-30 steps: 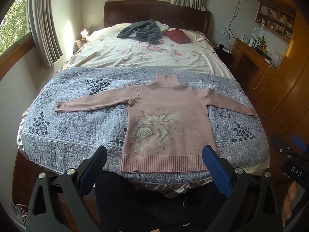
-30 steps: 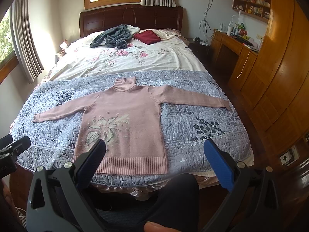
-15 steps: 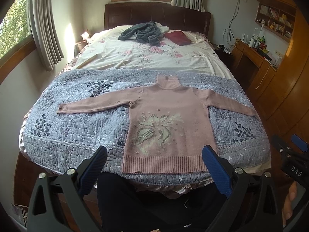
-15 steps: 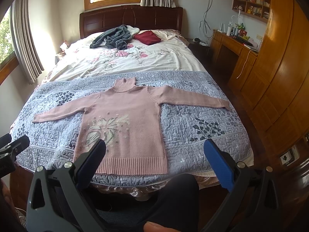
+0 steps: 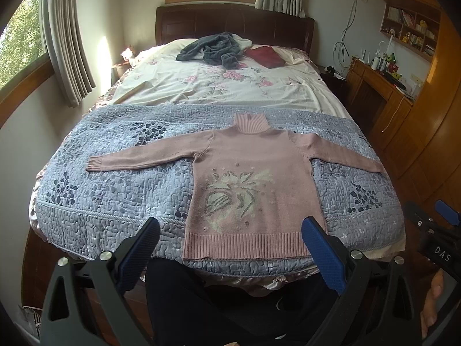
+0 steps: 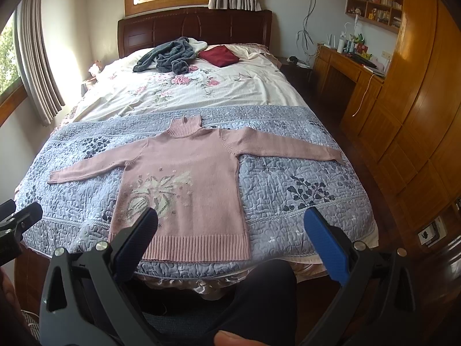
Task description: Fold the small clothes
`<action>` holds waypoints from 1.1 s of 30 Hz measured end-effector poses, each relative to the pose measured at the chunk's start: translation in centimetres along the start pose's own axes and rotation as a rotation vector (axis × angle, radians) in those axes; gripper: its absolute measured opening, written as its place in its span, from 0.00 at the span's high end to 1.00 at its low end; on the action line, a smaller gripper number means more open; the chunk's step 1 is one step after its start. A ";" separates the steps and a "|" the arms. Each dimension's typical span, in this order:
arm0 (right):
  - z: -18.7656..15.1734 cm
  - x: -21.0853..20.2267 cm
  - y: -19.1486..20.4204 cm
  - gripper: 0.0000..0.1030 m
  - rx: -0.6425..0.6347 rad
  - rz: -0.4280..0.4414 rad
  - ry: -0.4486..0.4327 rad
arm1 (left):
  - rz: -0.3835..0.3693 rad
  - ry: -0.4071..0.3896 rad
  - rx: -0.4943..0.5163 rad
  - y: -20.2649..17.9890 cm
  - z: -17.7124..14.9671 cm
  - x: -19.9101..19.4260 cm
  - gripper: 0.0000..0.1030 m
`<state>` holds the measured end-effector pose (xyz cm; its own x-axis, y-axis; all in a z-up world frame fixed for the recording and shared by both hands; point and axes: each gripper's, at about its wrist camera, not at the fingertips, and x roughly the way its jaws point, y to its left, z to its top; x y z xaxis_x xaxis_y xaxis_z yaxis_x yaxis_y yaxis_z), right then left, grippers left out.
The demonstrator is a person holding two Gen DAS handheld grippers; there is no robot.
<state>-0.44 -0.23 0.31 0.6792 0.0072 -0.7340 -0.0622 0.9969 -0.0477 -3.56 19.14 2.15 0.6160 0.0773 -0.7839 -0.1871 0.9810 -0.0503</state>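
Pink turtleneck sweater (image 5: 253, 184) lies flat, face up, on the blue-grey quilted cover (image 5: 121, 184) at the foot of the bed; collar toward 12 o'clock, ribbed hem at 6, sleeves spread toward 9 and 3. Not folded yet. Left gripper (image 5: 230, 248) w/ jaws wide apart, nothing betw. them, held off the foot edge at 6 o'clock of the hem, not touching. Right gripper (image 6: 230, 239) same: spread wide, empty, above person's dark-trousered leg (image 6: 259, 302). Beyond at 12: floral sheet (image 5: 219, 86), grey garment (image 5: 213, 47), dark red item (image 5: 266, 56) beside it, headboard (image 5: 230, 20). Wooden desk (image 6: 343, 66) approx 2 o'clock.
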 end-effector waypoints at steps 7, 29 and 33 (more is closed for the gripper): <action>0.0 0.1 -0.1 0.02 -0.002 0.001 -0.001 | 0.004 -0.008 0.001 0.0 0.2 -0.2 0.04; 0.7 1.7 0.1 0.02 -0.004 -0.012 0.023 | 0.003 0.004 0.003 0.1 0.9 1.1 0.04; 1.0 2.8 -0.2 0.02 0.000 -0.027 0.030 | -0.007 0.021 -0.006 0.2 1.2 2.2 0.04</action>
<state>2.21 -0.31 -1.09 0.6581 -0.0218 -0.7526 -0.0445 0.9967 -0.0678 -1.31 19.73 1.17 0.6009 0.0665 -0.7965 -0.1873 0.9805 -0.0594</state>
